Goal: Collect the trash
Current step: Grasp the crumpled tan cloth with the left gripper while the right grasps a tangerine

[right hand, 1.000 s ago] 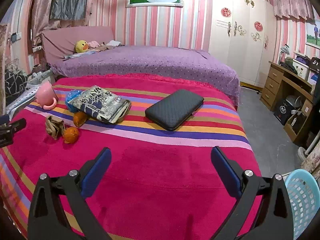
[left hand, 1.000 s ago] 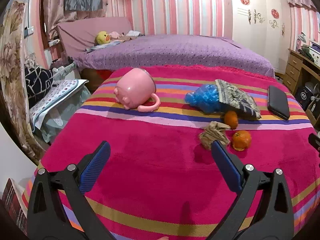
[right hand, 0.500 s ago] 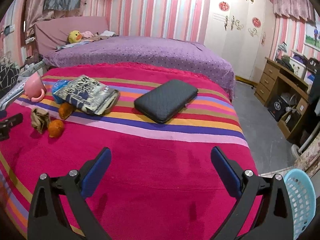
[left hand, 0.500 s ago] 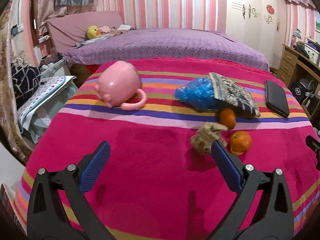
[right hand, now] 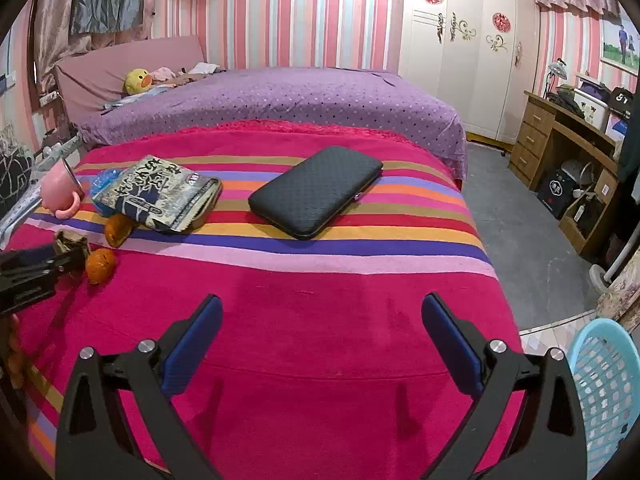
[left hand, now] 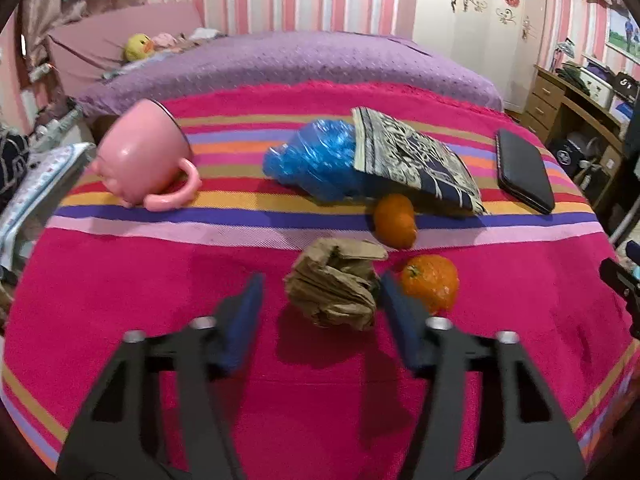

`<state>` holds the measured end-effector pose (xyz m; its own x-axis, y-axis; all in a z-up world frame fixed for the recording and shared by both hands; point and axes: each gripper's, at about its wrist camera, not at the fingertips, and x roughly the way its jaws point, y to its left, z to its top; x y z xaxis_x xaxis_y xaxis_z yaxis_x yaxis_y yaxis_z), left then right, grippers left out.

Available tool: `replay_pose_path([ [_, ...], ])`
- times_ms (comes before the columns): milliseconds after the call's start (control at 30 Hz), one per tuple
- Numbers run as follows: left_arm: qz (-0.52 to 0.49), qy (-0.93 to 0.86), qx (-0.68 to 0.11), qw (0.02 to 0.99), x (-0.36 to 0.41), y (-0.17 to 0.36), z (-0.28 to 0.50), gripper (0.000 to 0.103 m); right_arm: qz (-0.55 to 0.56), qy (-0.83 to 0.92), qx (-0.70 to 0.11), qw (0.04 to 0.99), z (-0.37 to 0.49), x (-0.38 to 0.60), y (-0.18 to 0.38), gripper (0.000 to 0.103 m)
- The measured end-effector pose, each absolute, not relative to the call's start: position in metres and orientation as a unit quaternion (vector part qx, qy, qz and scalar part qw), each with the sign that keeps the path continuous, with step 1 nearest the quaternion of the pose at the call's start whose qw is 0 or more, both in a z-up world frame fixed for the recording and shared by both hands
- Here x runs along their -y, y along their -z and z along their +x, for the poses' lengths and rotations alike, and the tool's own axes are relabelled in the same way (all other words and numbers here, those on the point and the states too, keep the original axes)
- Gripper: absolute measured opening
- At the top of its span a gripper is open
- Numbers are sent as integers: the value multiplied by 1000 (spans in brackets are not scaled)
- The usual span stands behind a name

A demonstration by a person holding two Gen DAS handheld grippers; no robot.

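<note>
A crumpled brown paper wad [left hand: 334, 284] lies on the pink striped blanket [left hand: 160, 280]. My left gripper [left hand: 320, 280] straddles it and its jaws are closing. The right pad [left hand: 394, 308] is at the wad's edge, while the left pad [left hand: 244, 312] still stands clear of it. A crinkled blue plastic bag [left hand: 316, 160] lies farther back, partly under a printed packet [left hand: 412, 160]. My right gripper [right hand: 320, 320] hangs open over bare blanket, nothing between its fingers. In the right wrist view the wad [right hand: 71, 240] shows at the far left.
Two oranges [left hand: 394, 220] [left hand: 432, 286] sit just right of the wad. A tipped pink mug [left hand: 146, 160] lies at the left and a black wallet [left hand: 522, 170] at the right. A light blue basket [right hand: 604, 388] stands on the floor off the bed's right corner.
The left gripper moved forward and down onto the paper wad, and its jaws narrowed from wide open to either side of it. The right gripper barely shifted.
</note>
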<state>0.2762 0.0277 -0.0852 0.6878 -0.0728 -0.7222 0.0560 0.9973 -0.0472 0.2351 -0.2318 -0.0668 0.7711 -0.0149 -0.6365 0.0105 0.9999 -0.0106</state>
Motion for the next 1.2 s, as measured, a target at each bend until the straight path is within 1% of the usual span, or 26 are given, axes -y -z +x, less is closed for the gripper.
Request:
replay_pose_path([
  [67,-19,44,-392,919,-32,84,276,40,-4,1,-333,943,233,225,66,97],
  [233,0,21,-374,927,-56,76,255,40,-3,-25,-321,947,228,197,59,97],
  [500,-2,-18,-356,934,-110,68,229,40,-22,-72,-342,937,237,132,71,97],
  [700,-20,-34,-368,929,-138,77,233,40,-47,-102,-345,932,245,89,73,95],
  [867,-27,-41,-371,927,-148,81,233,40,-59,-126,-357,924,257,65,75,83],
  [933,-31,-41,-369,928,-150,81,233,40,-69,-129,-369,918,263,58,80,74],
  [967,-31,-41,-370,927,-150,82,234,40,-71,-132,-373,916,265,55,82,72],
  [1033,-30,-41,-372,927,-150,83,234,40,-73,-139,-379,912,268,51,85,62],
  [1100,-30,-41,-372,927,-150,84,234,40,-76,-150,-385,908,269,48,88,44],
  [1133,-30,-41,-371,927,-150,84,234,40,-75,-153,-386,907,269,47,88,36],
  [1200,-30,-42,-372,927,-150,84,234,40,-69,-161,-382,907,268,48,88,31],
])
